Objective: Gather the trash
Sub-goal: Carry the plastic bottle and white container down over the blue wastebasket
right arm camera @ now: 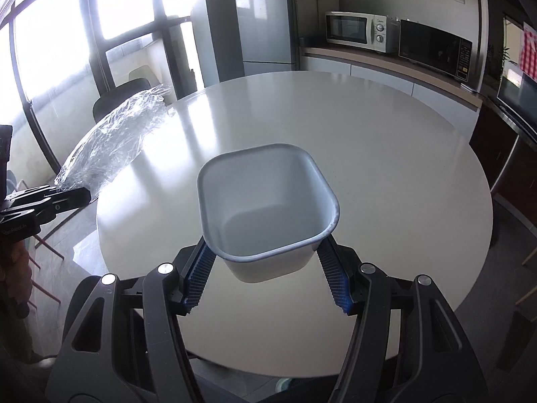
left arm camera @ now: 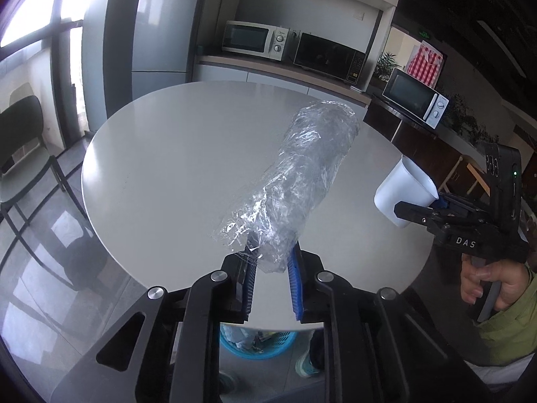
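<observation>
Left tongs (left arm camera: pixel 272 262) clamped on the tail of a crumpled clear plastic bag (left arm camera: pixel 302 174), right tongs (right arm camera: pixel 265 262) pinching a white square plastic cup (right arm camera: pixel 265 208) by its side walls, both held up above the round desk (left arm camera: pixel 161 168). Best carried low and level back over the near desk edge to the blue basket (left arm camera: pixel 258 344) on the floor beneath. Worth releasing only once directly above its rim, the light bag likely to drift.
</observation>
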`<state>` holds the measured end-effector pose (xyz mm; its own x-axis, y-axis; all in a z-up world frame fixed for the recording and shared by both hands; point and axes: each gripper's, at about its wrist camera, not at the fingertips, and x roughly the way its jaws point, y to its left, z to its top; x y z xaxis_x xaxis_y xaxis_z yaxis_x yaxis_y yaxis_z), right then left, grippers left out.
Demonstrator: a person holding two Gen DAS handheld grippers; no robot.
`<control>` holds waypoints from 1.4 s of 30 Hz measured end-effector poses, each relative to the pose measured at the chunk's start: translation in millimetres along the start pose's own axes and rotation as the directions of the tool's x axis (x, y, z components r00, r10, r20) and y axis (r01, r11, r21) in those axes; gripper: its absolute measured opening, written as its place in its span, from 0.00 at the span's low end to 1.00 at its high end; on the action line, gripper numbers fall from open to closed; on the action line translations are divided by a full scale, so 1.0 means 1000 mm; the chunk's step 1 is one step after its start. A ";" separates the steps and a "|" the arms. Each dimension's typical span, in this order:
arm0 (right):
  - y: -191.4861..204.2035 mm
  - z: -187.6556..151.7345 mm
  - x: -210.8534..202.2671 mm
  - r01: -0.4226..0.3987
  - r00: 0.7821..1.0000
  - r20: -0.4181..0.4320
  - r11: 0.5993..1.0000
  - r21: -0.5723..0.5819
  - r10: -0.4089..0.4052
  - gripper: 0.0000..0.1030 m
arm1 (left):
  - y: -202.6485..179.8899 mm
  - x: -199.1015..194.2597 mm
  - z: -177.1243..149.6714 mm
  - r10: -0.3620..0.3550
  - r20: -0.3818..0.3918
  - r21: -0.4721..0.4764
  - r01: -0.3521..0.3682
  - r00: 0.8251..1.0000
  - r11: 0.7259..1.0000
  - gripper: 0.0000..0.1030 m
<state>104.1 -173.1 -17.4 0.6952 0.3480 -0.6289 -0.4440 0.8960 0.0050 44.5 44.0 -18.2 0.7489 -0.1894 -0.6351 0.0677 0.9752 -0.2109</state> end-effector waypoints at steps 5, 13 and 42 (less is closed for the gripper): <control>0.003 -0.030 -0.022 0.019 1.000 -0.010 1.000 0.011 -0.019 0.55 | -0.006 -0.011 -0.022 -0.015 -0.014 -0.012 0.014 1.000 1.000 0.11; 0.014 -0.070 -0.061 -0.005 1.000 -0.025 1.000 0.010 0.005 0.55 | -0.013 -0.038 -0.047 -0.052 -0.029 -0.010 0.052 0.998 0.999 0.11; 0.012 -0.191 0.080 -0.033 0.918 -0.390 0.993 0.111 0.074 0.55 | 0.034 0.089 -0.187 -0.145 -0.470 -0.207 0.051 0.871 0.977 0.11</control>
<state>46.8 -186.6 -216.1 0.3853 0.2779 -0.8800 -0.4012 0.9092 0.1114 -9.8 39.0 -221.3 0.3323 -0.3604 -0.8716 -0.0321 0.9193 -0.3923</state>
